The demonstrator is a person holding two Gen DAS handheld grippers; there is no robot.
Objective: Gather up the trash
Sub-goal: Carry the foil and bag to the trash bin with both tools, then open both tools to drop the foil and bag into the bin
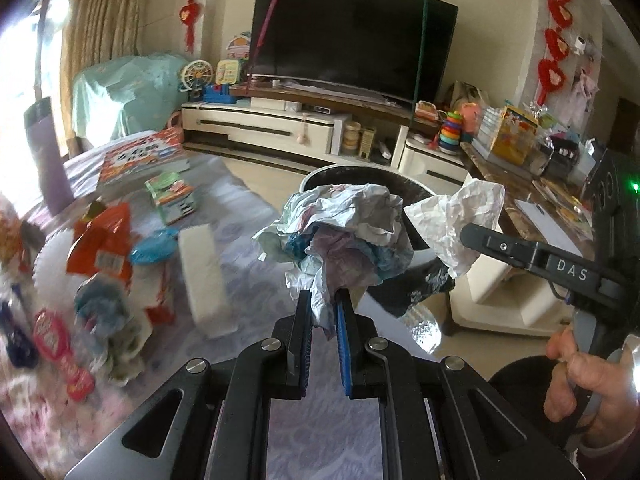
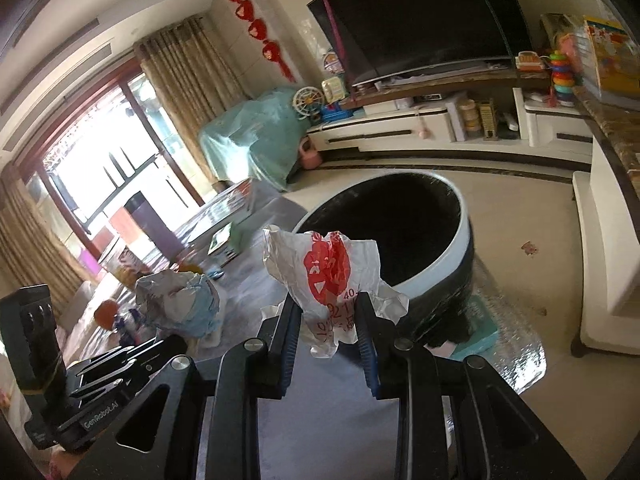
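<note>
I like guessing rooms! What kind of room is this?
Most likely a family living room: a big dark TV on a long white cabinet, curtains by a glass door, and toys such as stacking rings.

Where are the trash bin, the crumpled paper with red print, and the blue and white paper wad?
trash bin (image 2: 466,216), right wrist view, on its white rim.
crumpled paper with red print (image 2: 328,268), right wrist view, on the red print.
blue and white paper wad (image 1: 344,224), left wrist view, on its crumpled middle.
</note>
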